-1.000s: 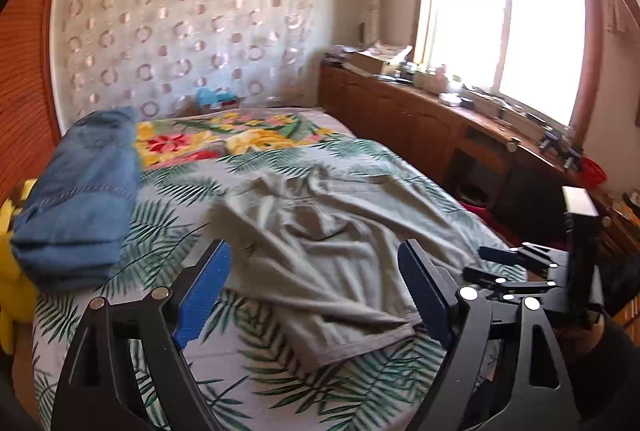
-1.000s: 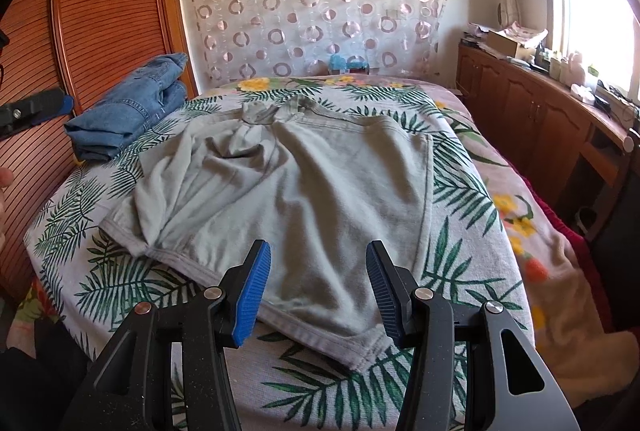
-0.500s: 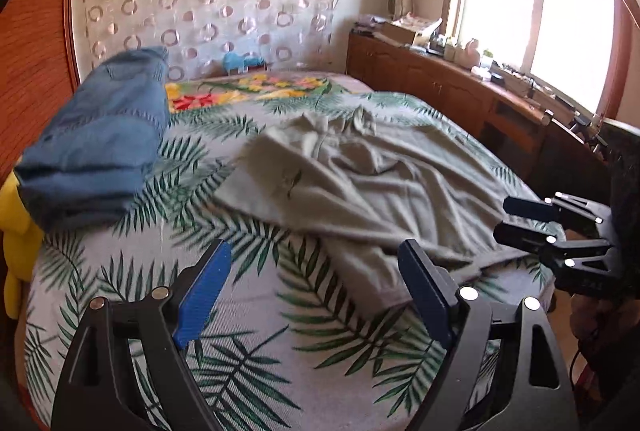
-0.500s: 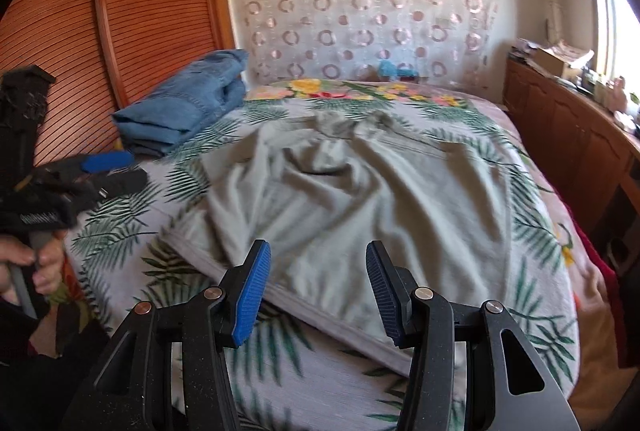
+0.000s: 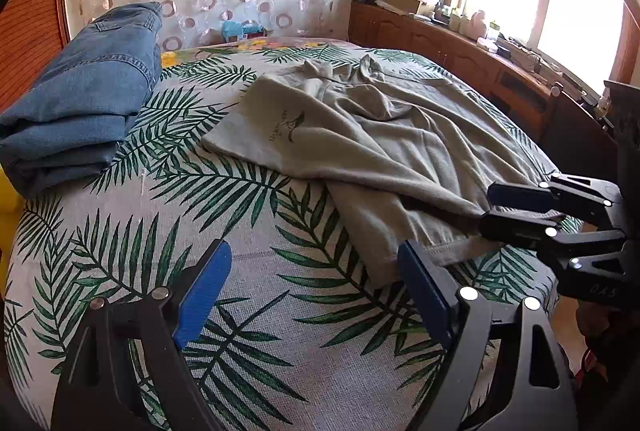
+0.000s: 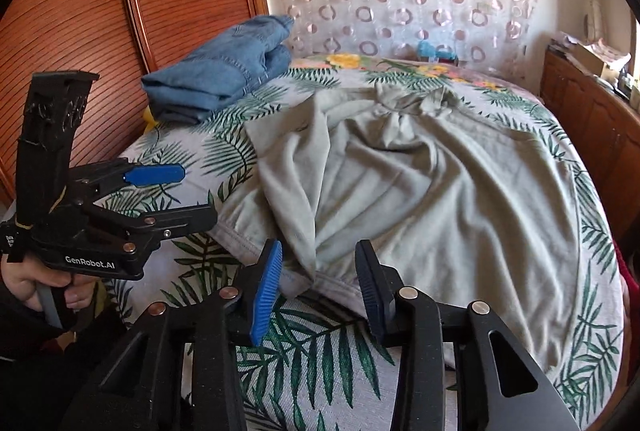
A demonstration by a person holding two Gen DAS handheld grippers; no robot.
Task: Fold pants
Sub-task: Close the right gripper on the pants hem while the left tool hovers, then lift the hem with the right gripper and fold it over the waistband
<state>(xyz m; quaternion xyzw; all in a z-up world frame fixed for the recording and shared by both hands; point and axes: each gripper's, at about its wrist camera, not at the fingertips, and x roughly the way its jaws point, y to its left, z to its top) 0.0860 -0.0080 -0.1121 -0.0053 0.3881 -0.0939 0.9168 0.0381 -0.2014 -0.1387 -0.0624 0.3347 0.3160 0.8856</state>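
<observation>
The grey pants (image 6: 420, 191) may bunch, since the right gripper (image 6: 318, 281) is closing round one rumpled hem fold, not yet pinched, while the left gripper (image 5: 316, 291) hangs wide apart over bare bedspread (image 5: 240, 231).

- A bed (image 5: 248, 251) with a palm-leaf cover is carrying everything.
- Grey pants (image 6: 420, 183) are lying rumpled across it.
- Folded jeans (image 5: 80, 99) are sitting near its left edge.
</observation>
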